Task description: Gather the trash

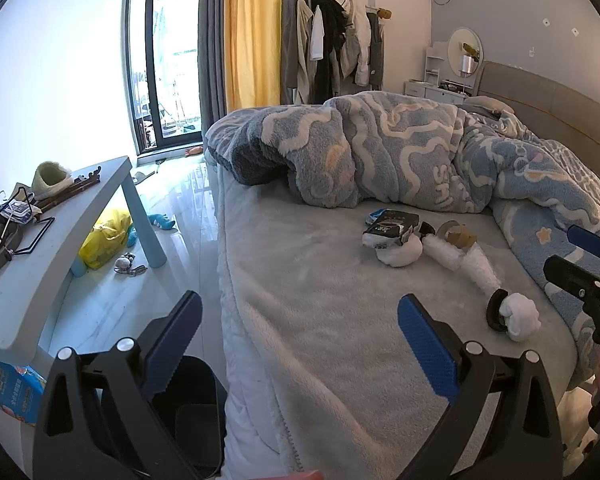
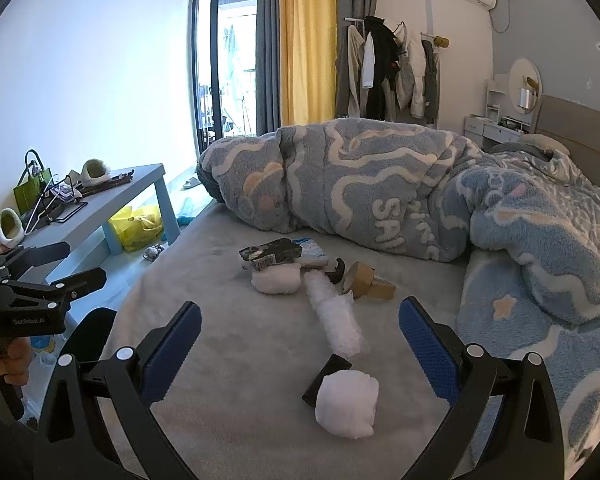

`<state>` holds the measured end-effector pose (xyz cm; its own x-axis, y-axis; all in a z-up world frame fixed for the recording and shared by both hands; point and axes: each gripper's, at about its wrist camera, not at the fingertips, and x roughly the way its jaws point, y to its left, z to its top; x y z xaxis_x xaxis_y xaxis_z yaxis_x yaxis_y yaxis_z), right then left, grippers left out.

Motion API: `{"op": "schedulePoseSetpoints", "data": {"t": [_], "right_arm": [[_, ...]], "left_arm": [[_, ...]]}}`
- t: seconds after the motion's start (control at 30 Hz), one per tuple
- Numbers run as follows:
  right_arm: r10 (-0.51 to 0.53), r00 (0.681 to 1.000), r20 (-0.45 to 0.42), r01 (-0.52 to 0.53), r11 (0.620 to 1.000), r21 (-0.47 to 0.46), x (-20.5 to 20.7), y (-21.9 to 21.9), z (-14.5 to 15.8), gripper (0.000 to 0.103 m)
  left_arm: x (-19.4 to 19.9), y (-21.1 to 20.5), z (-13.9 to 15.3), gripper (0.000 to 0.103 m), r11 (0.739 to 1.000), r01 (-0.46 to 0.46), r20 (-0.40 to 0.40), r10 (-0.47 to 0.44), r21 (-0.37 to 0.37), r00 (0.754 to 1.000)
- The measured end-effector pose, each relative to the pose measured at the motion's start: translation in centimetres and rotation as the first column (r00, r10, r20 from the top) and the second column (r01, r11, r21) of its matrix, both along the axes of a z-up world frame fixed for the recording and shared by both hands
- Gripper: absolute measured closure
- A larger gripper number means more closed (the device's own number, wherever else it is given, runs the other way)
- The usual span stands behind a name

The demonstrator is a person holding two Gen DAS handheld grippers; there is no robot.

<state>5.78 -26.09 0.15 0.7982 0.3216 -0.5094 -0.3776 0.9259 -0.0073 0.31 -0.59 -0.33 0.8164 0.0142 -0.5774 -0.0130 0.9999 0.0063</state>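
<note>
1. Left gripper [image 1: 300, 320]: jaws wide open, nothing between them, hanging over the bed's [image 1: 320, 340] left edge, half above the floor [image 1: 188, 208].
2. Right gripper [image 2: 300, 332]: jaws wide open too, empty, hovering over the near part of the bed [image 2: 228, 344].
3. Wad [image 2: 347, 404], white and crumpled, sitting on the bed right between the right gripper's fingers [image 2: 430, 350], not touching either; same wad [image 1: 520, 316] shows near the bed's right edge in the left view.
4. Black piece [image 2: 328, 376] tucked under the wad's left side, touching it. Can't tell what it is.
5. Bubble wrap [image 2: 338, 316], rolled up, lying just past the wad toward the middle of the bed.
6. Second wad [image 2: 278, 280] at the roll's far end, with a dark packet [image 2: 270, 258] resting on top.
7. Tape roll [image 2: 360, 278], brown, just right of the roll's far end, beside a small box [image 2: 382, 290].
8. Blanket [image 2: 380, 184], blue and fluffy, bunched across the far side of the bed and down its right edge.
9. Table [image 1: 32, 256] left of the bed, cluttered on top; yellow bag [image 1: 106, 236] on the floor under it.
10. Dark bin [image 1: 196, 412] on the floor by the bed's near left corner, just under the left gripper.
11. Hand [image 2: 8, 356] on the left gripper's handle, at the left edge of the right view.
</note>
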Motion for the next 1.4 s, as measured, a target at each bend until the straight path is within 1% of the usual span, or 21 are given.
{"op": "schedulePoseSetpoints", "data": {"t": [1.4], "right_arm": [[0.002, 1.0, 0.001, -0.002, 1.0, -0.002, 0.01, 0.03, -0.02, 0.003]], "left_arm": [[-0.02, -0.26, -0.01, 0.003, 1.0, 0.003, 0.001, -0.003, 0.0, 1.0]]}}
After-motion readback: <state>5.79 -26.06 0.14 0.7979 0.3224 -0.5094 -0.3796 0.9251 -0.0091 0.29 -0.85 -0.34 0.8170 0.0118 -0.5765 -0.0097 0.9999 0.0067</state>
